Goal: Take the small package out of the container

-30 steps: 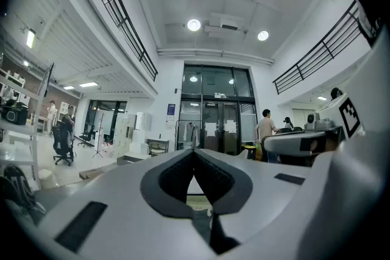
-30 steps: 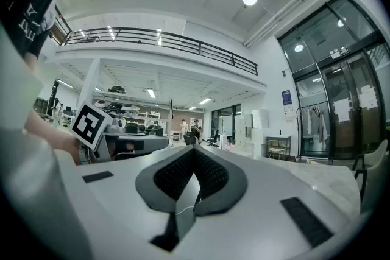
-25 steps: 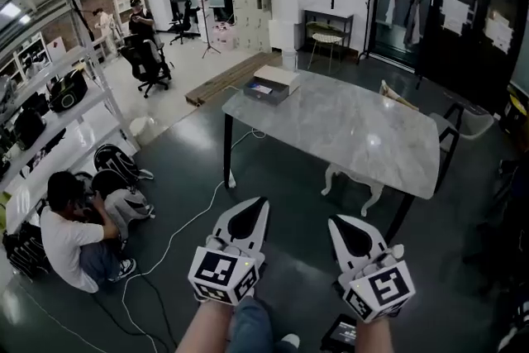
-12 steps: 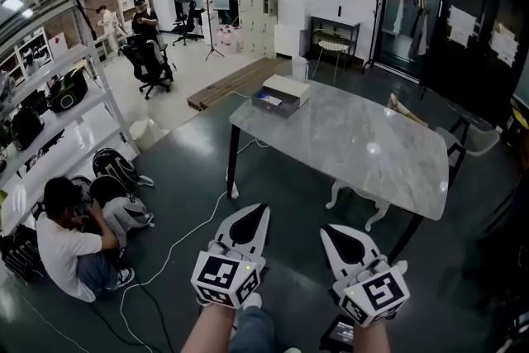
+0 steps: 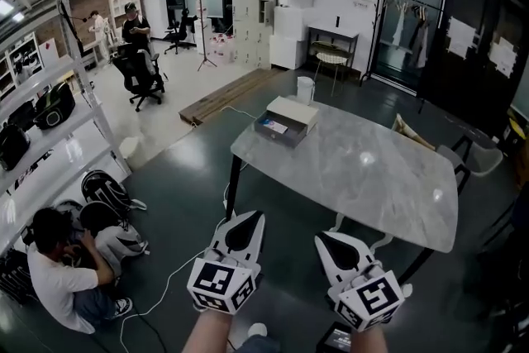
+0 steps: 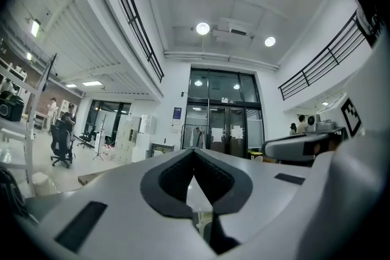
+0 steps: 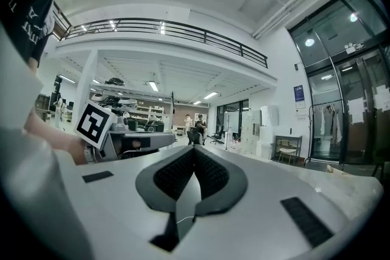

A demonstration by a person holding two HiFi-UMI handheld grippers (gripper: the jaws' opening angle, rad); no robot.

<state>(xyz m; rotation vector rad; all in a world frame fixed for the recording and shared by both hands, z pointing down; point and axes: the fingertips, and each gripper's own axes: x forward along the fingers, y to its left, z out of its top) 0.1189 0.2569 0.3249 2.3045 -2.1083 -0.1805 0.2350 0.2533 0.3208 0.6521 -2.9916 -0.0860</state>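
Observation:
The container [image 5: 283,121], a flat grey box with a white top, sits on the far left corner of the marble table [image 5: 372,169]. Its front part stands open, showing a small light package [image 5: 274,126] inside. Both grippers are held low in front of me, well short of the table. My left gripper [image 5: 251,217] is shut with nothing in it, its tips meeting [image 6: 195,153]. My right gripper [image 5: 321,236] is also shut and empty, pads together [image 7: 195,149]. In the right gripper view the left gripper's marker cube [image 7: 94,123] shows beside it.
A person [image 5: 56,273] crouches on the floor at the left beside backpacks [image 5: 103,193] and a shelving rack [image 5: 50,120]. A white cable [image 5: 178,256] runs across the floor towards the table leg. A white bin [image 5: 306,88] and a chair [image 5: 331,58] stand beyond the table.
The table and container have drawn nearer and sit lower in the head view. Both grippers keep their place at the bottom of the view and stay shut.

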